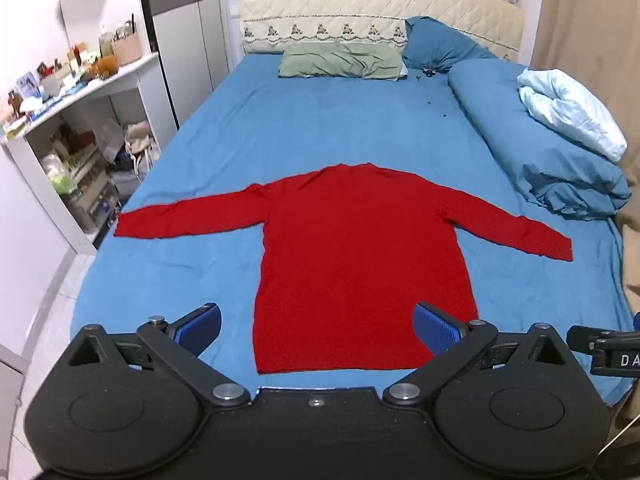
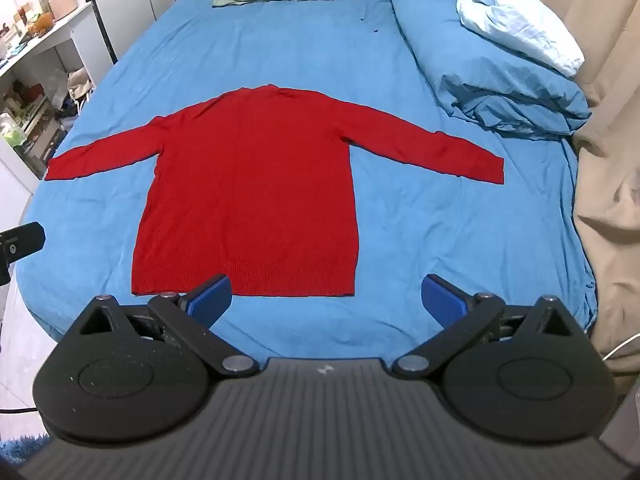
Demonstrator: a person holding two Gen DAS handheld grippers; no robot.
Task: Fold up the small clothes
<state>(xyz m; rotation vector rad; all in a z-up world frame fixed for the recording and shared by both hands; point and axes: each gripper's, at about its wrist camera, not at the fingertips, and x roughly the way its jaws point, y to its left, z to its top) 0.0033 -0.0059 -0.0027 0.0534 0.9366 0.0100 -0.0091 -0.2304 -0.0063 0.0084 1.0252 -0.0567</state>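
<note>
A red long-sleeved sweater (image 1: 360,256) lies flat on the blue bed sheet (image 1: 280,128), hem toward me, both sleeves spread out sideways. It also shows in the right wrist view (image 2: 256,184). My left gripper (image 1: 318,330) is open and empty, hovering above the hem's near edge. My right gripper (image 2: 326,296) is open and empty, hovering just in front of the hem's right part. Part of the right gripper shows at the left wrist view's right edge (image 1: 604,350).
A rolled blue duvet (image 1: 532,140) with a pale blue pillow (image 1: 572,112) lies along the bed's right side. A green pillow (image 1: 340,60) and a blue pillow (image 1: 440,48) lie at the headboard. A cluttered white shelf unit (image 1: 80,128) stands left of the bed. Beige curtains (image 2: 608,160) hang right.
</note>
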